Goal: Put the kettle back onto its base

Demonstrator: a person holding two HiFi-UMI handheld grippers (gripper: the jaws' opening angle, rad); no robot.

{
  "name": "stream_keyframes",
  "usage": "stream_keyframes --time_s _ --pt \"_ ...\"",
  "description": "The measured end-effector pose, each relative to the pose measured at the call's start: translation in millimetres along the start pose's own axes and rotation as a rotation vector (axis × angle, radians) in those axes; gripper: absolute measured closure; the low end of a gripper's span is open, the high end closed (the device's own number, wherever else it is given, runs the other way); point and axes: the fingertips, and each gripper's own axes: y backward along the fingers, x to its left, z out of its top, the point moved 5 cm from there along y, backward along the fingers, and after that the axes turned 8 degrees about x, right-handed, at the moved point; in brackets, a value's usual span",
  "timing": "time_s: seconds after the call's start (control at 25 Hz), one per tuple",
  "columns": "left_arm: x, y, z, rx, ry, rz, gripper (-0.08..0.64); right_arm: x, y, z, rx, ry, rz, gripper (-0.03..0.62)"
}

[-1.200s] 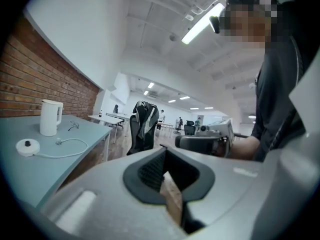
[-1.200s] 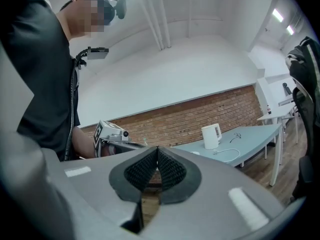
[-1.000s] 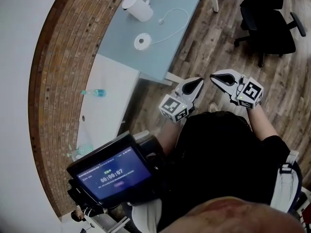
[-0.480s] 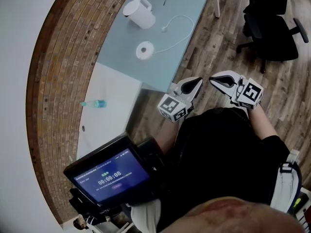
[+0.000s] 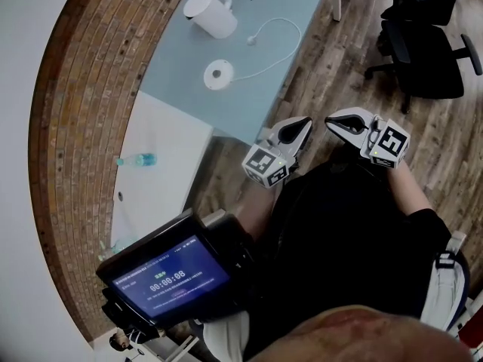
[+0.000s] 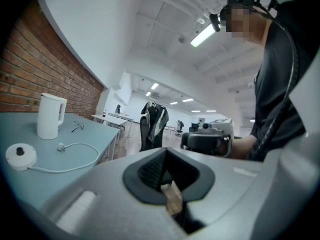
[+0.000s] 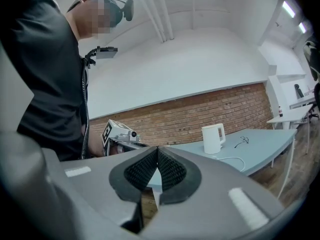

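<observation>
Starting nearest the body, a lit screen (image 5: 170, 281) is seen mounted low at the front. Just beyond it, both grippers are held out over the wooden floor, short of the counter (image 5: 294, 6). Left gripper (image 5: 302, 125): jaws closed together, nothing held. Right gripper (image 5: 334, 122): jaws likewise pressed together, empty. The two tips are angled toward each other, near but apart, and nothing is touched by either.

Further out, on the blue-grey counter, the round white base (image 5: 219, 74) is found bare, with its cord (image 5: 273, 42) looped off to the right and ending in a loose plug. Further still, toward the brick wall, the white kettle (image 5: 211, 10) is stood upright on the counter, well apart from the base. A bottle (image 5: 137, 159) is seen lying on a separate white table at the left, and an office chair (image 5: 426, 51) is parked at the right.

Task judged not begun: kettle not yet reached or gripped. Left to do: approach, open a gripper, grasp the handle, lift, carry across, seat on the base.
</observation>
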Motion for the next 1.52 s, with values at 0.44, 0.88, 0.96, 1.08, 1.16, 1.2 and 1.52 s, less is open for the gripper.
stream_keyframes --time_s 0.44,0.88,0.96,1.08,1.16,1.2,1.52 --pt "62 -37 38 -0.08 0.051 0.234 0.557 -102 -30 34 0.056 0.108 0.247 0.589" --pt "108 -98 58 -0.1 0.109 0.369 0.557 -199 -31 46 0.112 0.118 0.382 0.589" --pt "114 -108 64 -0.109 0.11 0.395 0.557 -214 -26 42 0.136 0.115 0.404 0.588" --pt "124 -120 70 -0.112 0.099 0.441 0.557 -236 -25 37 0.166 0.136 0.443 0.589" --pt "127 -126 71 -0.106 0.1 0.466 0.557 -247 -27 35 0.175 0.15 0.464 0.588" --pt "127 -128 71 -0.105 0.105 0.474 0.557 -251 -29 35 0.179 0.159 0.475 0.588" --pt "136 -131 65 -0.094 0.149 0.531 0.557 -254 -57 41 0.176 0.158 0.579 0.589"
